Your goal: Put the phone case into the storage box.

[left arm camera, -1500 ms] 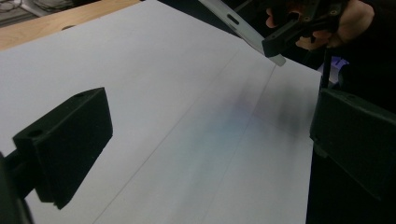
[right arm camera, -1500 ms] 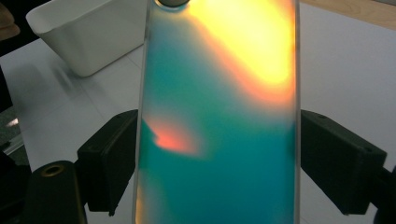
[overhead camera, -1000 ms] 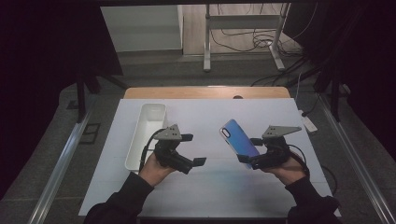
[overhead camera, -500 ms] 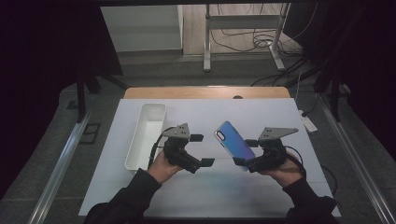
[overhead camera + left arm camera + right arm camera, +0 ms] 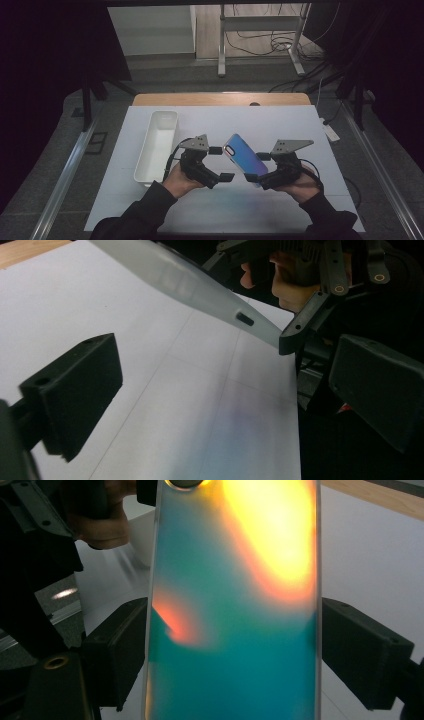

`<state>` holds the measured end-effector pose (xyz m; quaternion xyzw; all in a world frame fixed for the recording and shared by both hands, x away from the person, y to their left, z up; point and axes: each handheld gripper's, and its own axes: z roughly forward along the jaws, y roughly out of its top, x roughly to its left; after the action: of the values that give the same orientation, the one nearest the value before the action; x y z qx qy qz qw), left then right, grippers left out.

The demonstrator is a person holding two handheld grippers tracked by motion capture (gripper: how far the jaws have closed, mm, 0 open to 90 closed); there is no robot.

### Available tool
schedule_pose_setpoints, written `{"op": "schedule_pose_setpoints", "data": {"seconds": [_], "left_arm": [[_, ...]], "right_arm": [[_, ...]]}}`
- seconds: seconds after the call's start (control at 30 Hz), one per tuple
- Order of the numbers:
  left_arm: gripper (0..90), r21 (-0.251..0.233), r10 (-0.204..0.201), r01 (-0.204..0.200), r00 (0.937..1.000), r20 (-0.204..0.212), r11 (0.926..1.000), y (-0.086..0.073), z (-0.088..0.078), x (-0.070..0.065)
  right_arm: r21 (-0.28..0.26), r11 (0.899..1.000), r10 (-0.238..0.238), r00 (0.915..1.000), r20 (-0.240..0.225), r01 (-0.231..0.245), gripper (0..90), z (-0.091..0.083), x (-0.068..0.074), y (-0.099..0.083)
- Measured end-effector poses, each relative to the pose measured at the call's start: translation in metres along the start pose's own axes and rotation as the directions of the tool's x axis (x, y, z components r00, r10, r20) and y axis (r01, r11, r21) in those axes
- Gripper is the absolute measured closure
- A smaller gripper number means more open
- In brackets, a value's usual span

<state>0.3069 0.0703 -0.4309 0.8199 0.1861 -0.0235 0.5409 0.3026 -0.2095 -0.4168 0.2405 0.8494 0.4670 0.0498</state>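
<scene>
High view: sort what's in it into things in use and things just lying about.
In use:
- phone, clamped in right gripper
- left gripper, open beside the phone's top end

Lying about:
- white tray
- white table cover
- metal stand behind the table

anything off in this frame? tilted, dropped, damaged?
Nothing stands out. The phone case is held off the white mat, tilted, clamped across its width by the right gripper. The left gripper is open at its far end. The white tray lies flat at left.
</scene>
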Motion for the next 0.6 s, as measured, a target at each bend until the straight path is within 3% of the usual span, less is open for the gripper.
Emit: {"op": "schedule_pose_setpoints", "data": {"seconds": [0.27, 0.57, 0.6], "left_arm": [[9.8, -0.014, 0.011, -0.01, 0.9988, 0.048, 0.9999, -0.0034, -0.0037, -0.0011], [37.9, -0.011, 0.02, -0.019, 0.9962, 0.084, 0.9998, -0.0053, -0.0094, -0.0028], [45.0, -0.009, 0.014, -0.013, 0.9947, 0.102, 0.9999, -0.0053, -0.0096, -0.0028]], "right_arm": [[0.006, 1.0, -0.015, 0.9995, -0.027, 0.015, 16.7, 0.0032, 0.0046, 0.0002], [0.003, 1.0, -0.02, 0.9988, -0.045, 0.02, 16.7, 0.0036, 0.0062, 0.0006], [0.001, 1.0, -0.023, 0.9983, -0.053, 0.023, 16.7, 0.0038, 0.0064, 0.0007]]}}
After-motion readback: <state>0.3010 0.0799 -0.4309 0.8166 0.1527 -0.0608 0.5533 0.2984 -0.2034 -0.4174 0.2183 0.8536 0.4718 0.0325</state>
